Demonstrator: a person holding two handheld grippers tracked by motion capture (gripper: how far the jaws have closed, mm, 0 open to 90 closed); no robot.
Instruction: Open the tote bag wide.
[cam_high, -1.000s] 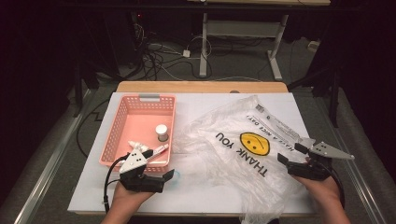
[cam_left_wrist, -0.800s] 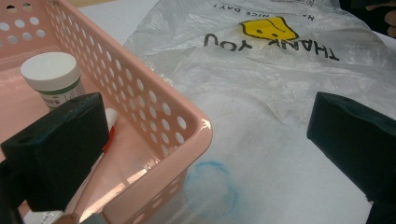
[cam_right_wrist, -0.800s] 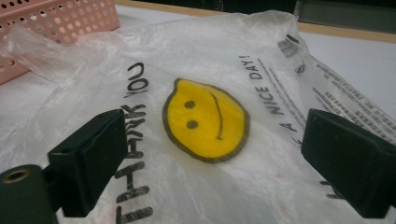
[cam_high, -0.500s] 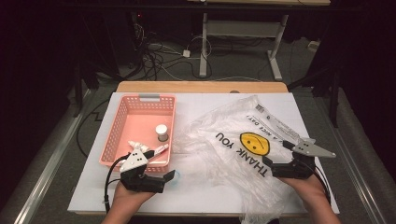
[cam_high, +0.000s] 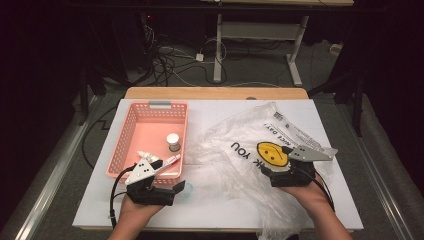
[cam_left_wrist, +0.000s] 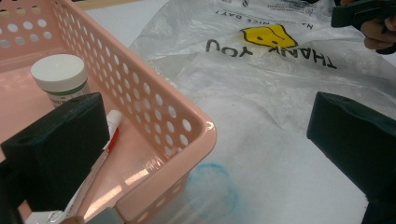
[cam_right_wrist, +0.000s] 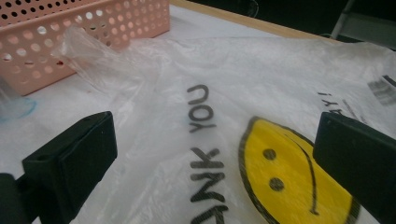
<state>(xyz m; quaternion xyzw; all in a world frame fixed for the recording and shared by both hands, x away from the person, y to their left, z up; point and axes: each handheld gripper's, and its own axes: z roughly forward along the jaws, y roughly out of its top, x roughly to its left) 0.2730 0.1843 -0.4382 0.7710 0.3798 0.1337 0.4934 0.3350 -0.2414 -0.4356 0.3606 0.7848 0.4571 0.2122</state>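
Beside the pink basket (cam_high: 150, 137), on its right, a clear plastic bag (cam_high: 250, 165) printed with "THANK YOU" and a yellow smiley face (cam_high: 272, 153) is lying crumpled and spread flat over the white bench (cam_high: 210, 210). The right hand-held gripper (cam_high: 280, 175) is hovering just over the bag's right part, well away from the basket, with the smiley just beyond its tips; in the right gripper view its two black jaws are standing wide apart and holding nothing, and the bag's lettering and smiley (cam_right_wrist: 299, 177) are lying between and below them. Whether the jaws are touching the film cannot be told. The left hand-held gripper (cam_high: 172, 187) is sitting at the basket's near right corner, its jaws likewise spread wide and empty; in the left gripper view one jaw is standing over the basket's inside and the other over the bag's near edge (cam_left_wrist: 280, 107), so the basket corner (cam_left_wrist: 201, 130) is lying between them. Inside the basket, a small white-capped jar (cam_high: 173, 141) is standing upright near the right wall, and a white pen-like marker (cam_left_wrist: 105, 144) is lying slanted near the front wall. Just outside the basket's near right corner a faint blue ring (cam_left_wrist: 212, 184) is showing on the bench under the film.
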